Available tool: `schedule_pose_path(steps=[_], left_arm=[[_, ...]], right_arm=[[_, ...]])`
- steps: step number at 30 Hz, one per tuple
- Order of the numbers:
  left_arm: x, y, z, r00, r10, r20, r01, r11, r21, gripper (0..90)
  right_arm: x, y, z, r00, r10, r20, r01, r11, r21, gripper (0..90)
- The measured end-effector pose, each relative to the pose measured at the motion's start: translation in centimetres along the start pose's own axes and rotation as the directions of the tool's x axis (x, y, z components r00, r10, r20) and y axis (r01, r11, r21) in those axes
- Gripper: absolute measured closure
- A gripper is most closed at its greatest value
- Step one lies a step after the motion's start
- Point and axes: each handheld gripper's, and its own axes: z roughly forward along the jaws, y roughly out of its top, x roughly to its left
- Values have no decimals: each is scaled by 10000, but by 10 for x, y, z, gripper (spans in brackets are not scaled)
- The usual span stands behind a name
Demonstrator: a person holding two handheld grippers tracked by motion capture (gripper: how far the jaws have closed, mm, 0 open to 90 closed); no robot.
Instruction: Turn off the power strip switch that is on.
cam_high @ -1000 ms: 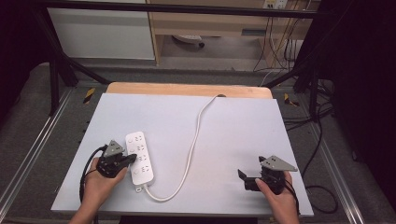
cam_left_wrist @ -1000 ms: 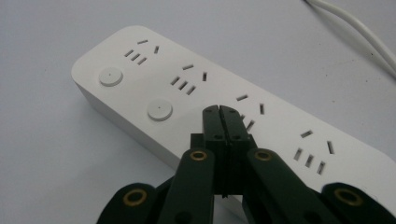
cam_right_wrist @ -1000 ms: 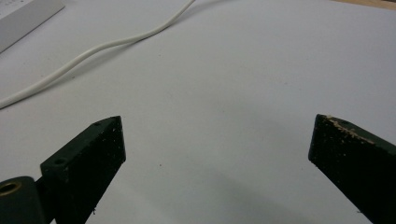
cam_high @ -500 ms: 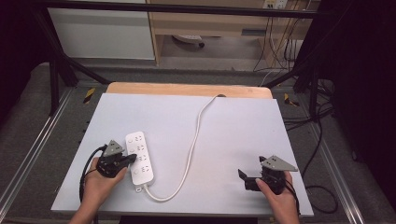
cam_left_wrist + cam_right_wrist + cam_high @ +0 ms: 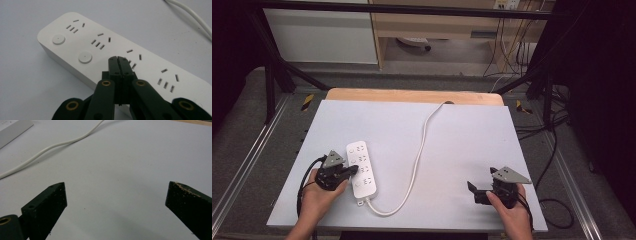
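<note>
While the person's left hand (image 5: 314, 196) grips it near the table's (image 5: 462, 130) seven o'clock edge, the left gripper (image 5: 353, 170) has its two black jaws pressed flat together with nothing between them, and their joined tips rest over the top face of the white power strip (image 5: 361, 167), at the third socket group counted from the strip's far end. In the left gripper view the closed tips (image 5: 117, 60) sit just past the row of round buttons, two of which (image 5: 85, 57) show to their ten o'clock. The strip lies lengthwise at the table's eight o'clock, its white cord (image 5: 422, 150) looping out from the near end and running up to the twelve o'clock edge. At five o'clock the right hand (image 5: 512, 212) holds the right gripper (image 5: 472, 190) with jaws spread wide, empty, above bare table surface, well apart from the strip; its tips point toward nine o'clock.
</note>
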Motion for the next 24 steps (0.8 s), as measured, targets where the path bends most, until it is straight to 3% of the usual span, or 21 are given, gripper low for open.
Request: schedule_pose_path(steps=[24], left_arm=[[0,1,0,10000,-2,-1,2,10000,-24,900]], right_arm=[[-1,0,-1,10000,-11,25,11,10000,-31,41]])
